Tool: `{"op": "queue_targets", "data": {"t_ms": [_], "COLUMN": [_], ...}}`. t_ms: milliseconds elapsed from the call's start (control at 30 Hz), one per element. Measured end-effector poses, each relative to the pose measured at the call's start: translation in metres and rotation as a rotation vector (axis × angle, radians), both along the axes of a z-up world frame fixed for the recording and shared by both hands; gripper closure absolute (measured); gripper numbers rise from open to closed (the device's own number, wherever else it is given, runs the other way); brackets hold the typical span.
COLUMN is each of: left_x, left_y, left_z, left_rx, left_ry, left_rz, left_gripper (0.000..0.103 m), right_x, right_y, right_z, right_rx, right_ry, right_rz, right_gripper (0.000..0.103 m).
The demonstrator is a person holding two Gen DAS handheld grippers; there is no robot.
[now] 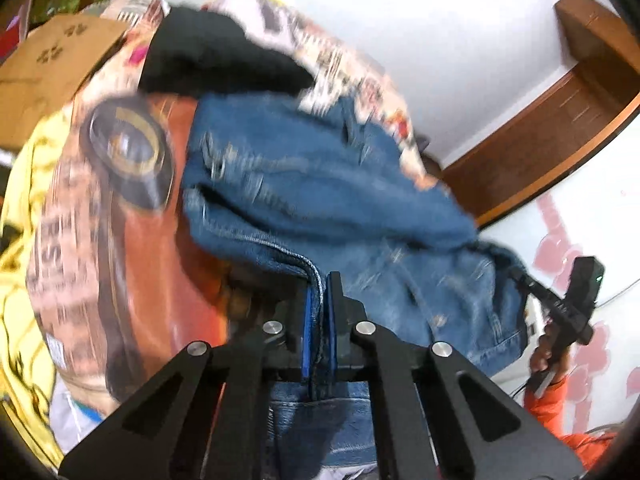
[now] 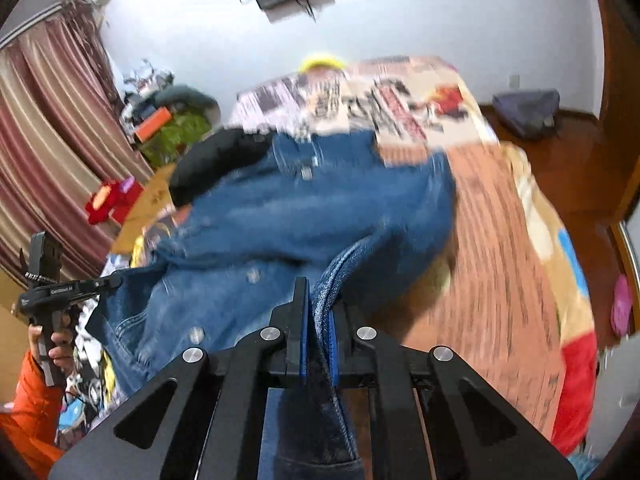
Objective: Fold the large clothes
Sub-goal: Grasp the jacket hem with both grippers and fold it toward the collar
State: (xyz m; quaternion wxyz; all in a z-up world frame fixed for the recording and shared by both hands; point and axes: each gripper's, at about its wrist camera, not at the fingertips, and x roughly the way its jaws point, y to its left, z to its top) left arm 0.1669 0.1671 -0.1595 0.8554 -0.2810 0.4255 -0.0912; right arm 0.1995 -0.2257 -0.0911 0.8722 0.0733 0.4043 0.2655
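Blue denim jacket (image 1: 320, 184) lay bunched on the printed cartoon bedspread (image 1: 120, 240), partly lifted off it. Left gripper (image 1: 319, 304) clamped a seamed edge between blue pads; right gripper (image 2: 320, 320) likewise pinched a thick hem. Black garment (image 2: 216, 160) just beyond the jacket. Striped curtain (image 2: 44, 140) farther off.

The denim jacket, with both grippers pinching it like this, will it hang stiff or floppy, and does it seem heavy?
The denim jacket is probably floppy: it sags between the left gripper and right gripper. Thick seams and metal buttons suggest it is fairly heavy. Both grippers pinch its edges firmly, so slipping seems unlikely.
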Motion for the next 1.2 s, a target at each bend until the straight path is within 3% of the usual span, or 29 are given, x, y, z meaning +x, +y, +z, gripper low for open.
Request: {"op": "queue_targets", "data": {"t_ms": [133,233,500,600,667,733,767,800,867,1000,1200], "left_x": [0.019,0.03,0.062,0.062,0.057,0.054,0.05,0.047,0.036,0.023,0.021], "left_y": [0.02,0.036,0.034,0.038,0.041,0.043,0.043,0.043,0.041,0.037,0.022], "left_z": [0.019,0.013,-0.063,-0.064,-0.055,-0.044,-0.037,-0.033,-0.019,-0.014,-0.048], "left_rx": [0.01,0.051,0.14,0.11,0.102,0.11,0.115,0.117,0.133,0.122,0.099], "left_ry": [-0.059,-0.055,0.133,0.142,0.132,0.116,0.101,0.087,0.045,0.031,0.105], "left_rz": [0.071,0.136,0.154,0.164,0.162,0.158,0.155,0.153,0.153,0.141,0.053], "left_gripper": [0.098,0.098,0.097,0.093,0.089,0.079,0.069,0.059,0.049,0.045,0.044], "right_x": [0.03,0.05,0.077,0.071,0.068,0.059,0.058,0.052,0.047,0.038,0.037], "right_y": [-0.006,-0.015,-0.032,-0.038,-0.04,-0.046,-0.047,-0.048,-0.044,-0.034,-0.018], "right_z": [0.006,-0.006,-0.054,-0.047,-0.041,-0.027,-0.025,-0.021,-0.019,-0.027,-0.059], "right_rx": [-0.013,-0.032,-0.05,-0.046,-0.048,-0.043,-0.043,-0.044,-0.055,-0.091,-0.125], "right_ry": [-0.051,-0.036,0.105,0.11,0.11,0.097,0.092,0.083,0.076,0.095,0.196], "right_rz": [-0.08,-0.152,-0.222,-0.233,-0.235,-0.234,-0.231,-0.222,-0.204,-0.145,-0.084], "right_gripper": [0.096,0.096,0.096,0.083,0.069,0.059,0.056,0.055,0.05,0.042,0.037]}}
